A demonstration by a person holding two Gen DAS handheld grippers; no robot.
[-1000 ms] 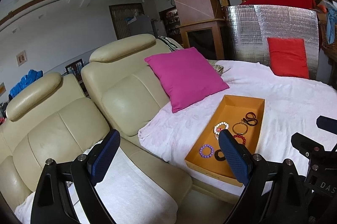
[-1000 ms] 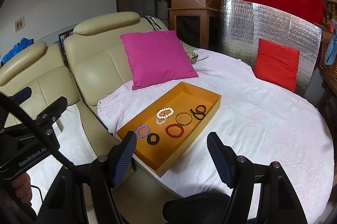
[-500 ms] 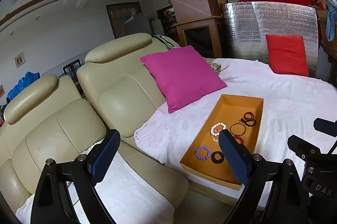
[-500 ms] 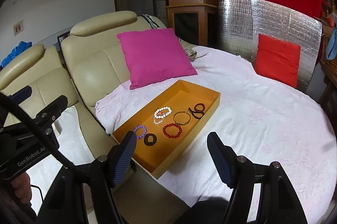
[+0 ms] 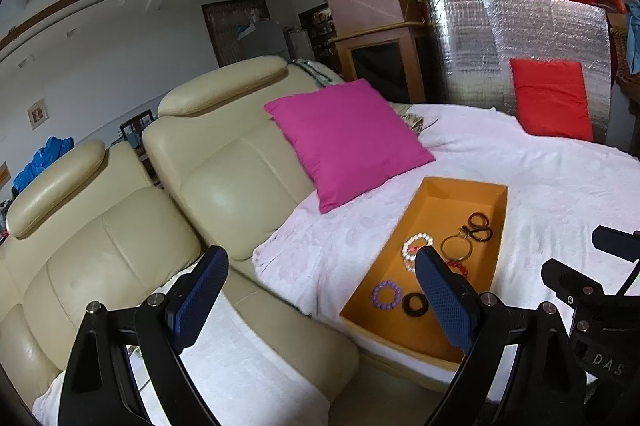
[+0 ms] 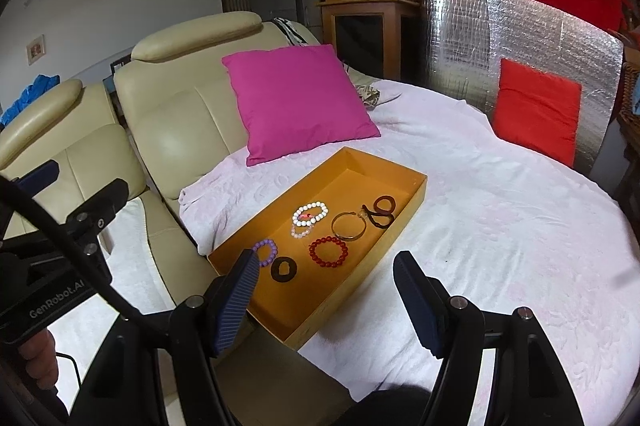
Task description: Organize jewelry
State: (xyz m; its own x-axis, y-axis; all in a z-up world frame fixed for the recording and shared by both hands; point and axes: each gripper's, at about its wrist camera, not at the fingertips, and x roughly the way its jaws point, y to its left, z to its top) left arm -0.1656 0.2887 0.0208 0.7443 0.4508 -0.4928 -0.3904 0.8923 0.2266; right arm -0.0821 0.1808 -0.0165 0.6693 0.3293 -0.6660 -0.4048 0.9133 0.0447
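An orange tray [image 6: 404,220] [image 5: 502,226] lies on a white-covered round table. Inside it are a purple bead bracelet [image 6: 266,250] [image 5: 386,293], a black ring [image 6: 283,269] [image 5: 415,304], a red bead bracelet [image 6: 329,251], a white bead bracelet [image 6: 310,213] [image 5: 416,244], a gold bangle [image 6: 349,225] [image 5: 457,246] and black hair ties [image 6: 381,210] [image 5: 478,226]. My right gripper [image 6: 326,300] is open and empty, hovering above the tray's near end. My left gripper [image 5: 320,292] is open and empty, over the table's left edge beside the tray.
A pink cushion [image 6: 298,101] leans against a cream leather sofa [image 5: 120,226] behind the tray. A red cushion [image 6: 536,109] rests on a silver foil panel [image 6: 480,37] at the back right. The white cloth [image 6: 500,226] spreads right of the tray.
Both grippers have drifted closer to the tray, which now sits larger and lower in both views. Their jaws stayed as wide as before.
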